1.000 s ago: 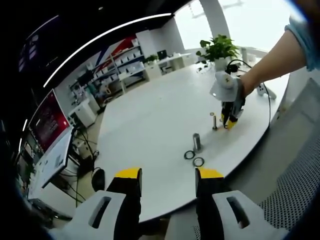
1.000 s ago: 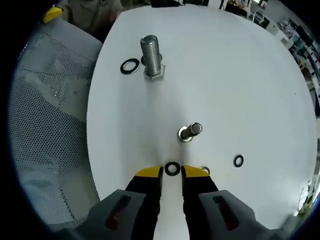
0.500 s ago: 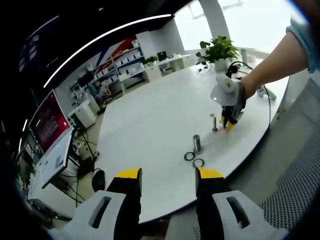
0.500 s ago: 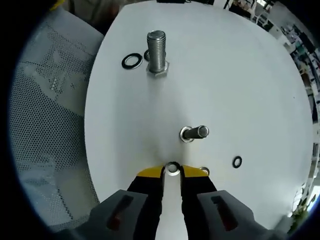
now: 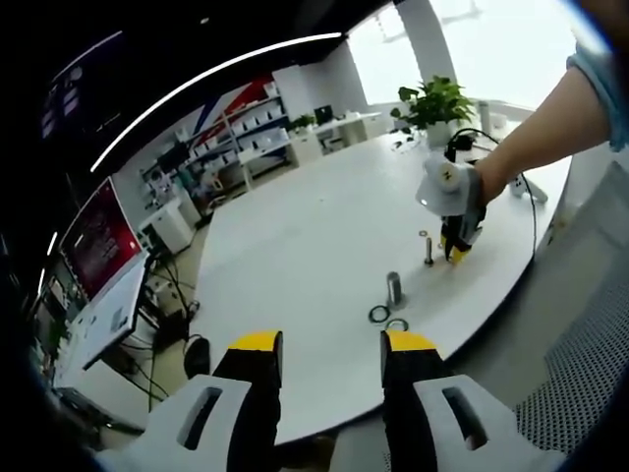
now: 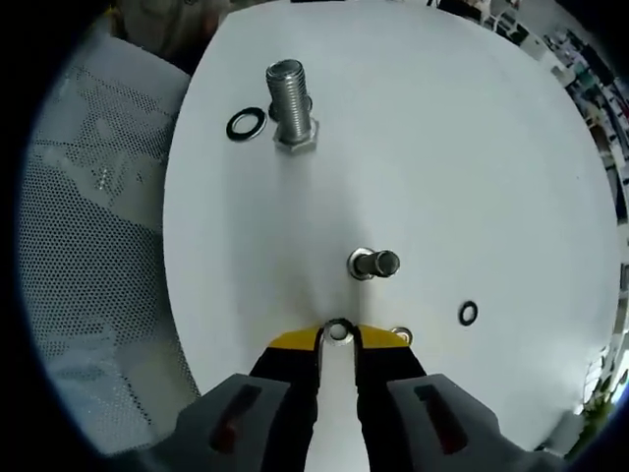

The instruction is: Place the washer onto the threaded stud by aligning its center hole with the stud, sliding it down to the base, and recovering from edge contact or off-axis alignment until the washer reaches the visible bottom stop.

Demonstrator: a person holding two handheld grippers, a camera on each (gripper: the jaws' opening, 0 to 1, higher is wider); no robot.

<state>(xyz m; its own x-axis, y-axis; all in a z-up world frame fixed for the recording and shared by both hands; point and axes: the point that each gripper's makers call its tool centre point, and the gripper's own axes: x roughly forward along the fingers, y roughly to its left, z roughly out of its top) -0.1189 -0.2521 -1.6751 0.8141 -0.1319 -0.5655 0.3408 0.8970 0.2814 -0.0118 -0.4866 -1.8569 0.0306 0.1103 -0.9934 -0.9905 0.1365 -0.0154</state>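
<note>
A small dark washer (image 6: 339, 330) is pinched between the yellow tips of my right gripper (image 6: 338, 342), which is shut on it just above the white table (image 6: 462, 147). The thin threaded stud (image 6: 373, 264) stands a short way ahead of the tips, slightly to their right. In the left gripper view the same stud (image 5: 428, 248) rises beside the right gripper (image 5: 456, 252), which a hand holds tips-down over the table. My left gripper (image 5: 332, 344) hangs open off the table's near edge, nothing between its fingers.
A thick bolt (image 6: 290, 103) stands farther off with a black washer (image 6: 245, 124) beside it and another half hidden behind. A loose small washer (image 6: 469, 314) lies at the right. A mesh chair (image 6: 88, 246) borders the table on the left. A potted plant (image 5: 437, 98) stands at the far side.
A second ago the washer lay flat between the right gripper's parted tips; the tips then shut on it and still hold it. The left gripper stayed open, its view shifting slightly.
</note>
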